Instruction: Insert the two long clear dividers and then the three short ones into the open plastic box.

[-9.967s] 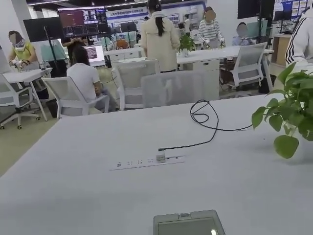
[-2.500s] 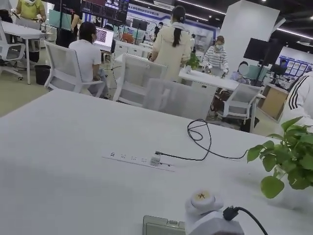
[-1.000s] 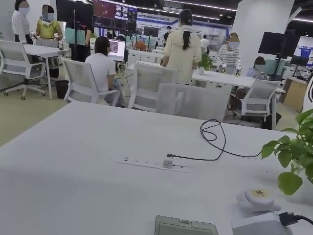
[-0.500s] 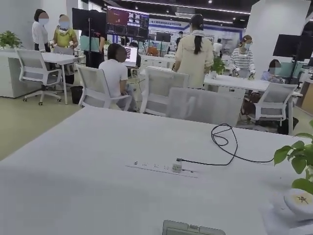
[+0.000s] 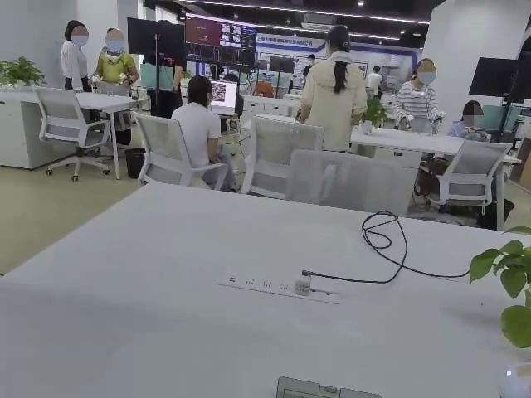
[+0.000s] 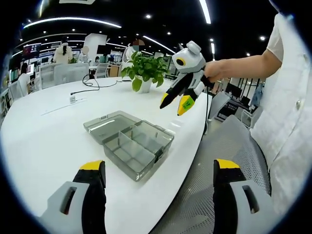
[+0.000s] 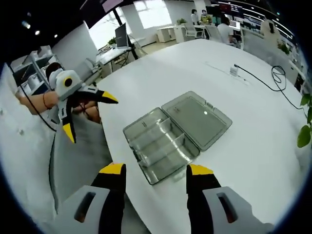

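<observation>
The open clear plastic box lies near the table's edge with its lid folded flat beside it. In the right gripper view the box shows thin clear partition lines inside, and the lid lies past it. My left gripper stands open over the table edge, aimed at the box. My right gripper is open too, just short of the box. Each gripper shows in the other's view, held in the air with nothing in it: the right gripper and the left gripper. The lid's edge shows in the head view.
A potted plant stands beyond the box. A power strip with a plugged black cable is set in the table's middle. Behind the table are chairs and several people at other desks.
The head camera has swung leftward, so the scene has shifted right. The white top of a gripper at lower right has slid out to the frame's corner.
</observation>
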The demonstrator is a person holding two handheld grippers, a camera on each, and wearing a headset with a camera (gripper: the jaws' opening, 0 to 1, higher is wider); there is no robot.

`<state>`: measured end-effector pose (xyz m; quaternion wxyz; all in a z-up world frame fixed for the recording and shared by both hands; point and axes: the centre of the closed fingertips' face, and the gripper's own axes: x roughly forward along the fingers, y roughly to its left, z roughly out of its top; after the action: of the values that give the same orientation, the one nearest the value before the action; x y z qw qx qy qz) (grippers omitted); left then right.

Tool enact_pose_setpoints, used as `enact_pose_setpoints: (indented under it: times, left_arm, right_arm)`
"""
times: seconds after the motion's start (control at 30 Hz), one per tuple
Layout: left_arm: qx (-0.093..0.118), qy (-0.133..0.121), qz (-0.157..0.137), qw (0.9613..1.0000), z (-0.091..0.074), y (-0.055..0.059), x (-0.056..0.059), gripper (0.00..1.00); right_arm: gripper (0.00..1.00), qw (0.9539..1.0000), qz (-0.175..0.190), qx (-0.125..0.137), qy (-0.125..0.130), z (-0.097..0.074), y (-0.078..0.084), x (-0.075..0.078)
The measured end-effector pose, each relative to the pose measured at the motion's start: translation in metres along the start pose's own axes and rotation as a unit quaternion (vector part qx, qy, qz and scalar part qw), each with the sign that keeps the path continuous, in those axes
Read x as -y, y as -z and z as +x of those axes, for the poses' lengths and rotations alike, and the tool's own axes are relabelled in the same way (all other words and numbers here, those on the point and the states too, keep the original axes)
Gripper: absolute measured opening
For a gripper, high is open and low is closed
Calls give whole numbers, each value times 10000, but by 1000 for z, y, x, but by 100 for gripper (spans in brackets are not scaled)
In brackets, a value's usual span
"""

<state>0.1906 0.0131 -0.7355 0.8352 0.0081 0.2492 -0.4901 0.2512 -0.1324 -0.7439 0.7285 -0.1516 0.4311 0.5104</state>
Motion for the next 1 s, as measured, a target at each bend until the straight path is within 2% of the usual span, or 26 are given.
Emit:
enact_pose_setpoints:
  times: [0.07,0.13,0.2,0.23,0.3,0.33,0.4,0.43,0.5,0.53,0.6,0.7,0.73,0.83,1.0]
  left_arm:
    - [15,16,-4,10000,0,0,-1,95]
    - [22,18,-21,10000,0,1,-2,95]
    - [2,17,-18,10000,0,2,-2,96]
    - [0,16,-24,10000,0,3,-3,96]
    - [9,32,-46,10000,0,3,-3,96]
    - [8,34,-49,10000,-1,3,-3,96]
    - [11,48,-63,10000,-1,3,-3,96]
    - [-2,41,-56,10000,-2,4,-4,96]
    - [-20,31,-67,10000,-3,6,-5,96]
    - [-4,29,-96,9999,-3,6,-5,96]
    - [-5,25,-111,9999,-3,7,-6,96]
    - [-19,42,-127,9999,-3,9,-6,96]
    - [-33,49,-138,9999,-3,10,-7,96]
    - [-61,44,-145,9999,-3,11,-9,96]
    - [-24,27,-194,9998,-2,10,-12,96]
  right_arm:
    - [53,9998,-139,-136,-20,0,9,1]
    - [55,9984,-484,-273,-53,1,16,3]
    - [57,9965,-678,-493,-61,3,27,7]
    - [57,9943,-925,-528,-83,5,31,10]
    - [57,9921,-1030,-713,-82,6,40,13]
    - [57,9889,-1284,-731,-144,9,44,14]
    - [58,9836,-1564,-883,-177,14,53,18]
    - [58,9793,-1752,-995,-217,16,58,19]
    - [57,9740,-1929,-1175,-195,19,65,23]
    - [57,9696,-2107,-1226,-192,22,67,26]
    - [57,9659,-2227,-1304,-217,26,71,28]
    - [55,9528,-2590,-1565,-229,32,81,35]
    - [55,9450,-2804,-1669,-213,35,84,38]
    - [51,9352,-3016,-1834,-282,42,92,41]
    - [50,9312,-3037,-1994,-306,50,98,47]
